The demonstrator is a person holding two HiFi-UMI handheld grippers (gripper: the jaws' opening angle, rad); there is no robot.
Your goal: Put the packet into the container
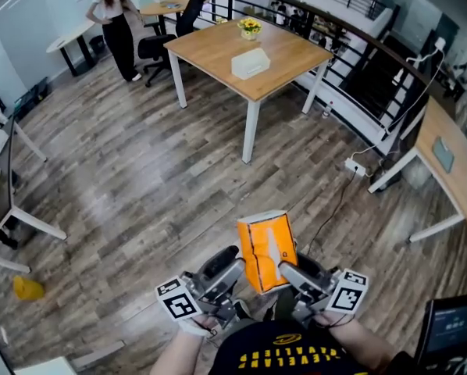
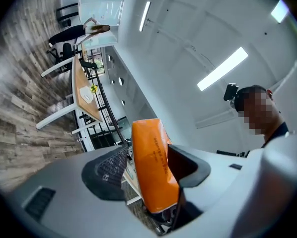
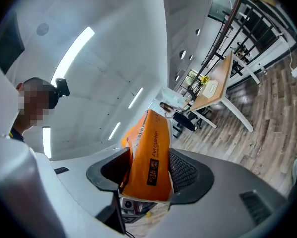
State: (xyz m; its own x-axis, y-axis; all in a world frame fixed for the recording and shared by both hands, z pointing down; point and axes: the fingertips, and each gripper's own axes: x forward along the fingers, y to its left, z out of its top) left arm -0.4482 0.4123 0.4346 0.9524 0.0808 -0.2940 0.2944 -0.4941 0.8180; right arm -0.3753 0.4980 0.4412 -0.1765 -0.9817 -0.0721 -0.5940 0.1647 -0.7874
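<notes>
Right tool (image 1: 290,276) is clamped on the orange packet (image 1: 268,250), with both pads on its faces. Packet sits lower centre of frame, upright, held above the wooden floor (image 1: 140,178). Left tool (image 1: 232,270) is released: packet is between its jaws, against one pad with a gap to the other. Farther off, upper centre: wooden surface (image 1: 218,49) on white legs, carrying a white box (image 1: 250,63) and yellow flowers (image 1: 250,27). Person (image 1: 116,22) stands upper left.
</notes>
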